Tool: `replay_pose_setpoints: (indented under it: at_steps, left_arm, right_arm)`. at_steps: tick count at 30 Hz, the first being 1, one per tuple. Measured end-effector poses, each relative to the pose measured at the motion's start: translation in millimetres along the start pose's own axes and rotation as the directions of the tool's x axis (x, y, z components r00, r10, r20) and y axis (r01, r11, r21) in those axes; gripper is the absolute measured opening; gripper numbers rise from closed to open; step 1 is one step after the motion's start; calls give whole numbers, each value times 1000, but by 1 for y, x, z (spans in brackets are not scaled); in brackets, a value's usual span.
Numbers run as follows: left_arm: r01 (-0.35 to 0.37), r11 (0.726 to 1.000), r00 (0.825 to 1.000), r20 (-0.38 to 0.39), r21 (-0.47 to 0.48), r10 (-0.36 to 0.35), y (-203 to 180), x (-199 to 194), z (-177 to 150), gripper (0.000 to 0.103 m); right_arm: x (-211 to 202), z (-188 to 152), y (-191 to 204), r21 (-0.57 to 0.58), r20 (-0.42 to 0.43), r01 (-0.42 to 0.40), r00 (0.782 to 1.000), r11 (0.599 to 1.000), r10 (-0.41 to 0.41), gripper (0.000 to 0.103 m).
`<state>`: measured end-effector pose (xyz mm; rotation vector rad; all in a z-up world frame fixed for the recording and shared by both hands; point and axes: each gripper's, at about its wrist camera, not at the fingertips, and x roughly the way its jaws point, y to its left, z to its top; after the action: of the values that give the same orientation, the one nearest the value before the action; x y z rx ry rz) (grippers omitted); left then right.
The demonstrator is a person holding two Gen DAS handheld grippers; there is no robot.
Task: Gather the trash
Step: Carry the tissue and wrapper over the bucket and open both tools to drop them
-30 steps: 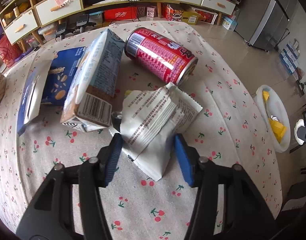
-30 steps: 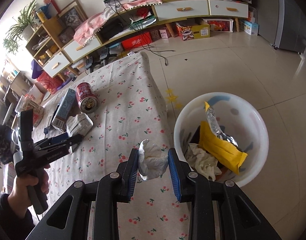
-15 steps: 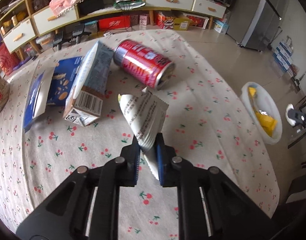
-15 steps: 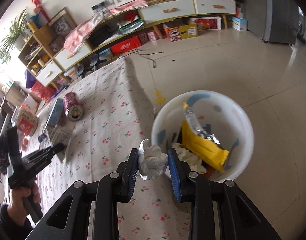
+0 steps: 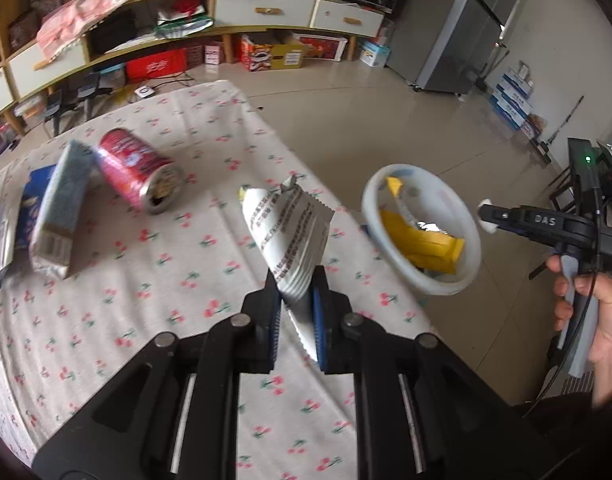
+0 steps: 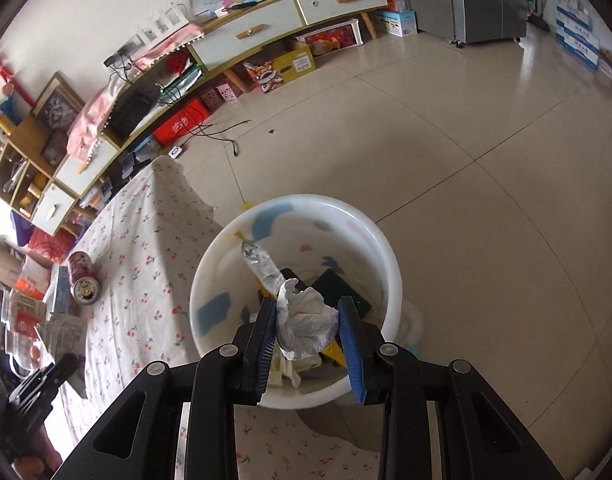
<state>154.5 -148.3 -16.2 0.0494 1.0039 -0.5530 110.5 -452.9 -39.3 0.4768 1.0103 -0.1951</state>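
Crumpled silver wrapper (image 6: pixel 306 326) sits between the jaws of the right gripper (image 6: pixel 309 342), directly above the white bin (image 6: pixel 379 248). Jaws have just been widening slightly; left pad touches the wrapper, right-pad contact unclear. Bin already holds a yellow packet (image 5: pixel 421 242) and other scraps. Left gripper (image 5: pixel 296 312) pinches a white printed packet (image 5: pixel 290 236), lifted off the cherry-print tablecloth (image 5: pixel 146 300). On the cloth: red can (image 5: pixel 136 170) on its side, carton (image 5: pixel 60 212) beside it.

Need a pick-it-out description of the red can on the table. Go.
Start at the cherry-print tablecloth. Near its far end, a red can lies on its side, open end toward the camera, right of a tipped grey carton. It is the only round, red metal thing there.
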Motion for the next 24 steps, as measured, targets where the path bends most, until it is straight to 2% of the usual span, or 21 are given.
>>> replay_pose_setpoints:
  at_steps: [2, 6, 15, 24]
  left_arm:
    - [19, 1000, 1000, 0, 13, -19, -13, 6, 4, 16]
    - [53, 998, 998, -18, 35, -52, -38, 22, 13, 16]
    - [100, 990, 993, -74, 100, -93, -94, 56, 24, 16]
    - [129, 986, 986, -118, 110, -116, -129, 83, 38, 16]
  right_arm:
    - [4, 2, -4, 13, 5, -6, 1000, 1000, 6, 34]
    - [10, 3, -15, 39, 3, -30, 1000, 999, 30, 57]
    - [-14, -4, -39, 93, 25, -32, 999, 995, 30, 62]
    - [-45, -14, -80, 172, 79, -34, 997, 985, 21, 63]
